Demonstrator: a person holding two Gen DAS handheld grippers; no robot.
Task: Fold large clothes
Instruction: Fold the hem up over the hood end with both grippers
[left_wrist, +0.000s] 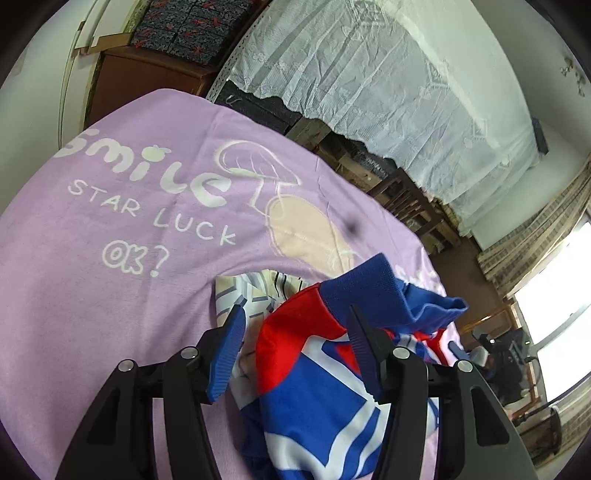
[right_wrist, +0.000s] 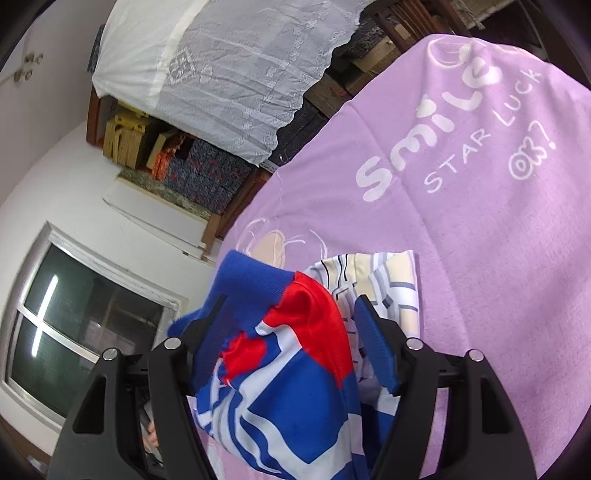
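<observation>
Red, white and blue knit-collared jersey (left_wrist: 314, 387): loosely bunched on lilac printed blanket (left_wrist: 110, 295), folding unfinished; left gripper (left_wrist: 295, 343) and right gripper (right_wrist: 291, 332) both spread, straddling cloth ungripped.

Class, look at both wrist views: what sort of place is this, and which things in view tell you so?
Probably a bedroom or a storage room in a home. A lilac printed sheet covers the flat work surface, a white lace cloth drapes stacked boxes and furniture, and a window sits in a plain white wall.
</observation>
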